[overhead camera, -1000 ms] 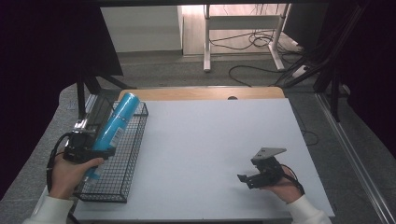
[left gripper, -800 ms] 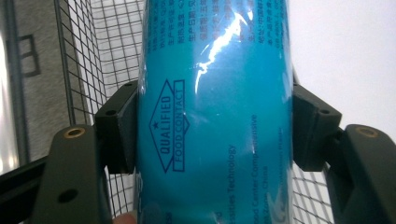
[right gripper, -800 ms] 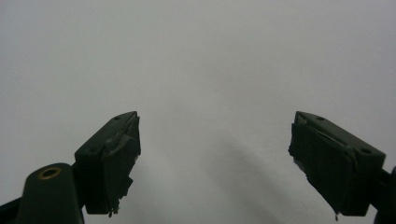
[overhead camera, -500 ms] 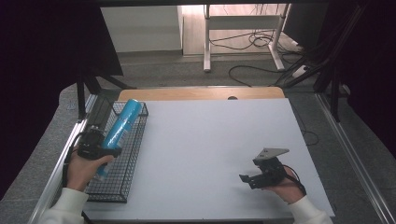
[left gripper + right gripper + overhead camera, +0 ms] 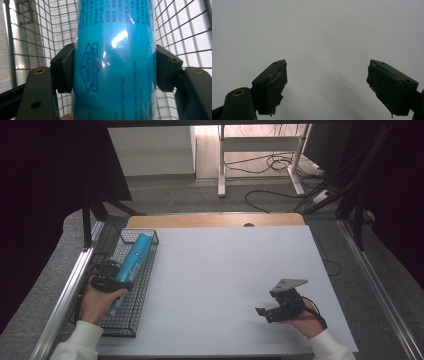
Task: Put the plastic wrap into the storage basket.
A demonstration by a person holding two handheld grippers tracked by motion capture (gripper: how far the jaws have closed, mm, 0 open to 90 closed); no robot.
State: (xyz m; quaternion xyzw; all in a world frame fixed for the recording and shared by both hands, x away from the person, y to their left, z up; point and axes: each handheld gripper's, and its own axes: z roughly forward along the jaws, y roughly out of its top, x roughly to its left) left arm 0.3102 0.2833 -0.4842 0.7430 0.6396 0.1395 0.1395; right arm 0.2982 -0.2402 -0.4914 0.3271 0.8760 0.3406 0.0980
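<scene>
Left gripper (image 5: 115, 72) clamps the blue can (image 5: 115, 50) over the basket (image 5: 142, 285) at nine o'clock; right gripper (image 5: 327, 85) gapes empty.

My table (image 5: 220, 270) has a white top with a strip of bare wood along its far edge. A black wire basket (image 5: 142, 285) sits on it along my left side. My right hand (image 5: 302, 320) rests on it near the front right corner.
</scene>
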